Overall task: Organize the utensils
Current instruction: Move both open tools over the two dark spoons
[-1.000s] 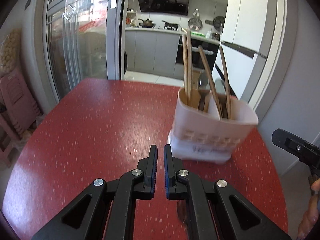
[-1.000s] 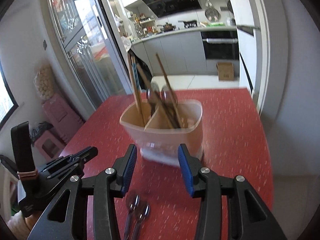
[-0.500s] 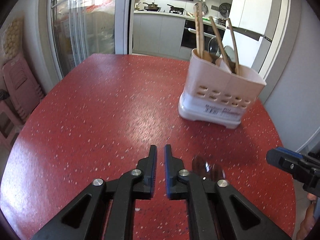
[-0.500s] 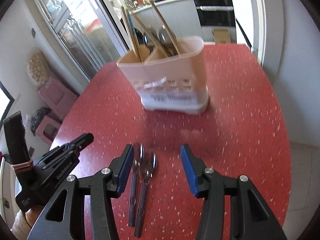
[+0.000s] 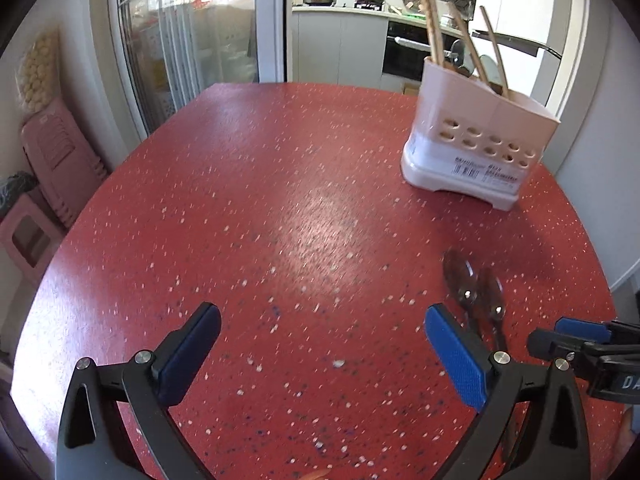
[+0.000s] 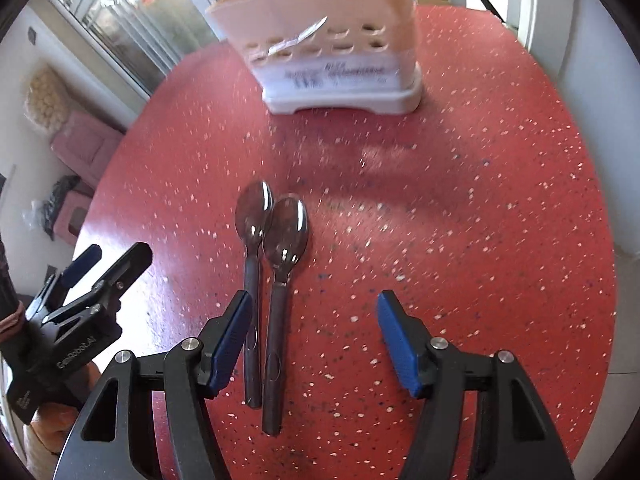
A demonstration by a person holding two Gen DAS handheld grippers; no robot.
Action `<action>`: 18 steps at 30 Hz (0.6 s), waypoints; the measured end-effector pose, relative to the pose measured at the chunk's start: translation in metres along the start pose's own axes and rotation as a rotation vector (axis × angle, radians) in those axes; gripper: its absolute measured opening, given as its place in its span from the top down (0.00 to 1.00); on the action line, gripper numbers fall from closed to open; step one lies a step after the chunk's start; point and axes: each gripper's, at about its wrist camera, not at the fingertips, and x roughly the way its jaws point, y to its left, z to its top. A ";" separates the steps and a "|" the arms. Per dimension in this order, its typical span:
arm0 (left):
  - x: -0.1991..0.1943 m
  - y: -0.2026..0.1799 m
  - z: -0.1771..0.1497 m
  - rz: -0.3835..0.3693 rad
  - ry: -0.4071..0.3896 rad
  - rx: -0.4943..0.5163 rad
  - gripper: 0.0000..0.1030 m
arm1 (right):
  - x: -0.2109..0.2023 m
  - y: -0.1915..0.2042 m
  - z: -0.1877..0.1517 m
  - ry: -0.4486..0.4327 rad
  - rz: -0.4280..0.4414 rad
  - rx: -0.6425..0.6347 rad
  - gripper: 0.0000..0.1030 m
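Two metal spoons (image 6: 276, 264) lie side by side on the red speckled table (image 6: 480, 208), bowls toward a pale pink utensil holder (image 6: 332, 44). My right gripper (image 6: 314, 334) hangs just above their handles, jaws opening, pads clear of both spoons. In the left wrist view the spoons (image 5: 476, 292) lie right of my left gripper (image 5: 320, 340), whose jaws are opening wide over bare table with nothing between them. The holder (image 5: 476, 148), with wooden chopsticks and spoons standing in it, sits at the far right. The right gripper's tips (image 5: 576, 336) show at the right edge there.
The left gripper (image 6: 96, 272), held by a hand, shows at the left of the right wrist view. Pink plastic stools (image 5: 52, 160) stand beside the table on the left. Glass doors and a kitchen counter (image 5: 344, 10) lie beyond the table's far edge.
Both grippers dropped toward the table and tilted downward. The left jaws went from shut to wide open; the right jaws widened. The spoons came into plain view under the right gripper.
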 end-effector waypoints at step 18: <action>0.000 0.023 -0.016 0.020 0.031 -0.032 0.00 | 0.035 0.034 0.006 0.058 -0.193 -0.040 0.49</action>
